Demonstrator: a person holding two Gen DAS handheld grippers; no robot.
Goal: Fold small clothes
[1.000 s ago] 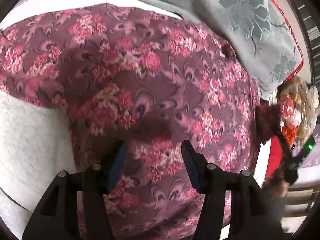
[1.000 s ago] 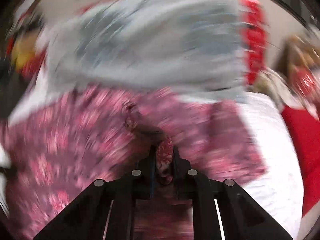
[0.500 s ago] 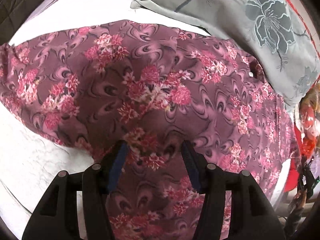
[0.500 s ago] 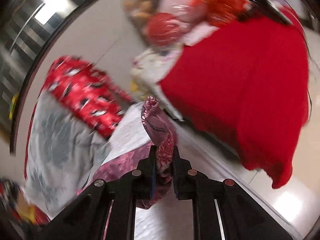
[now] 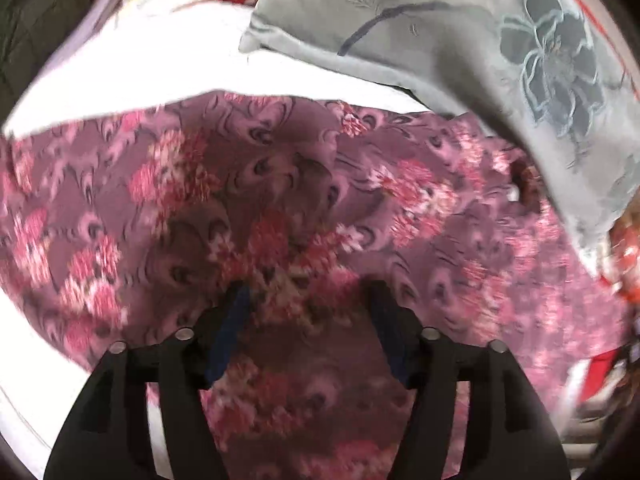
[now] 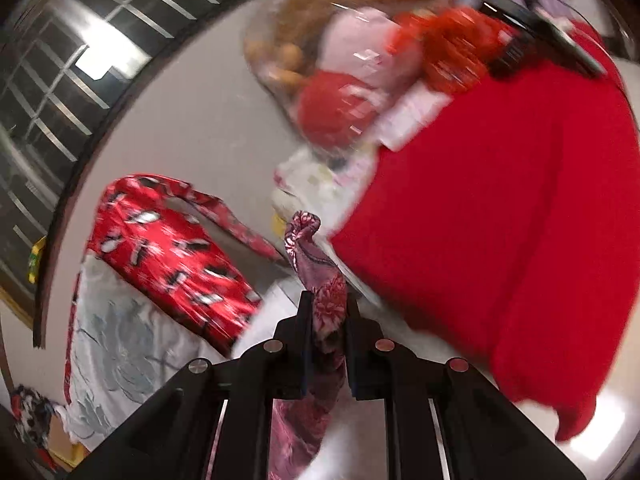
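Observation:
A mauve garment with pink flowers (image 5: 280, 200) lies spread over a white bed sheet (image 5: 152, 64) in the left wrist view. My left gripper (image 5: 308, 300) hangs just above the cloth, jaws opening, and its blue pads press on nothing. In the right wrist view my right gripper (image 6: 326, 312) is shut on a bunched corner of the same flowered garment (image 6: 316, 268), which sticks up past the fingertips and trails down beneath them.
A grey pillow with a dark flower (image 5: 460, 40) lies beyond the garment, a red patterned cloth (image 6: 168, 248) beside it. A bright red cover (image 6: 500, 220) and a clear bag of stuffed toys (image 6: 352, 60) fill the right wrist view. Barred window (image 6: 60, 80) at left.
The left gripper slid across the garment and its jaws spread wider. The right gripper, still pinching the cloth, swung and rolled away from the bed toward the red cover and toys.

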